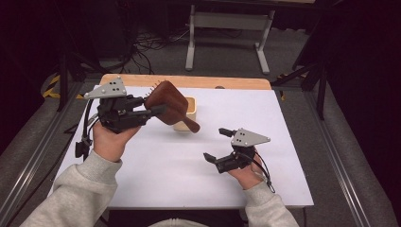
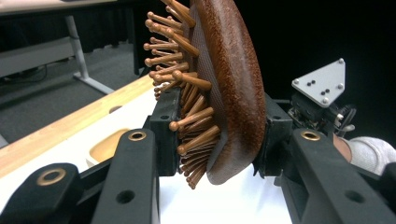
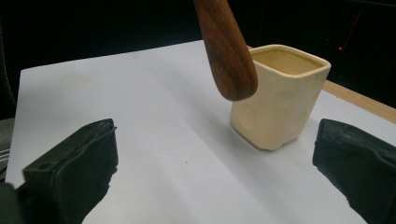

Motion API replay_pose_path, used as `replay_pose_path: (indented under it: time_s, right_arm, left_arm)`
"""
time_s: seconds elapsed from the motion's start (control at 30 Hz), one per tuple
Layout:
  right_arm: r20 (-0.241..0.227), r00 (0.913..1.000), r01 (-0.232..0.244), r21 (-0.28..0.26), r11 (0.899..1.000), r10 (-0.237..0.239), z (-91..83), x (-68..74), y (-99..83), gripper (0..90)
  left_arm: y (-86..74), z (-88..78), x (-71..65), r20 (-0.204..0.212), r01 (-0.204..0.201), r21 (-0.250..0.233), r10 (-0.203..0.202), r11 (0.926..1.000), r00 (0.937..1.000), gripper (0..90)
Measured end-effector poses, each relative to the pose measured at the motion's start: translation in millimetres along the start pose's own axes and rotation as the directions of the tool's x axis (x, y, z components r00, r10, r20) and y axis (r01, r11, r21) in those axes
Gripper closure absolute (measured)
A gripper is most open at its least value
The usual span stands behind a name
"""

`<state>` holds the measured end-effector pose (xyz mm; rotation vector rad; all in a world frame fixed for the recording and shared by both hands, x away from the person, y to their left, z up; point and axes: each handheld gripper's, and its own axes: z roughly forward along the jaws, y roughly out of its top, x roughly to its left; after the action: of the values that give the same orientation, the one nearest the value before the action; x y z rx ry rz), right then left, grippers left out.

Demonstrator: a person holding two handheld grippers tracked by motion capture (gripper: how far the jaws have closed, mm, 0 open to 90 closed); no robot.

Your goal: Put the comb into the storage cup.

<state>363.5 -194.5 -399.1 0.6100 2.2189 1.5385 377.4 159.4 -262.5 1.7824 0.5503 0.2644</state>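
My left gripper (image 1: pixel 158 109) is shut on the head of a brown wooden hairbrush (image 1: pixel 169 105), held up above the table's far left. In the left gripper view the jaws clamp the brush head (image 2: pixel 233 93) on both sides, with the bristles (image 2: pixel 187 70) facing left. The brush handle (image 3: pixel 226 51) slants down in front of a cream square cup (image 3: pixel 280 102), which stands upright on the white table (image 1: pixel 165 175). The cup (image 1: pixel 191 106) is partly hidden behind the brush. My right gripper (image 1: pixel 215 143) hovers open at the right, nothing between its jaws, pointing toward the cup.
A wooden strip (image 1: pixel 189 81) runs along the table's far edge. Beyond it stand a grey table frame (image 1: pixel 227 28) and cables on the floor. The person's grey sleeves (image 1: pixel 75 198) come in from the bottom.
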Motion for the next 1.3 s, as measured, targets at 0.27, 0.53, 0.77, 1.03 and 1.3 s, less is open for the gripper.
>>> replay_pose_path:
  time_s: [0.27, 0.53, 0.77, 1.03, 1.3]
  right_arm:
    - [-0.001, 1.0000, -0.006, -0.002, 1.000, 0.006, -0.6, -1.7, -0.6, 0.8]
    - [0.004, 0.9999, -0.010, -0.003, 1.000, 0.010, -1.3, -3.1, -1.3, 0.8]
    - [0.005, 0.9999, -0.010, -0.004, 1.000, 0.010, -1.6, -3.7, -1.4, 0.8]
    - [0.005, 0.9999, -0.010, -0.007, 1.000, 0.010, -2.4, -4.0, -1.3, 0.9]
    - [0.006, 0.9999, -0.010, -0.010, 1.000, 0.010, -3.3, -4.9, -1.3, 1.0]
  left_arm:
    - [11.0, -3.7, 2.6, -0.037, -0.020, -0.008, 0.020, 0.9998, 0.9991, 61.1]
    - [16.2, -2.2, 8.4, -0.076, -0.031, -0.012, 0.030, 0.9995, 0.9967, 61.1]
    - [19.3, 1.0, 13.2, -0.104, -0.027, -0.019, 0.025, 0.9994, 0.9943, 61.1]
    - [22.1, 6.2, 18.0, -0.147, -0.030, -0.025, 0.026, 0.9992, 0.9888, 61.0]
    - [22.4, 12.5, 24.8, -0.179, -0.025, -0.034, 0.018, 0.9991, 0.9836, 60.9]
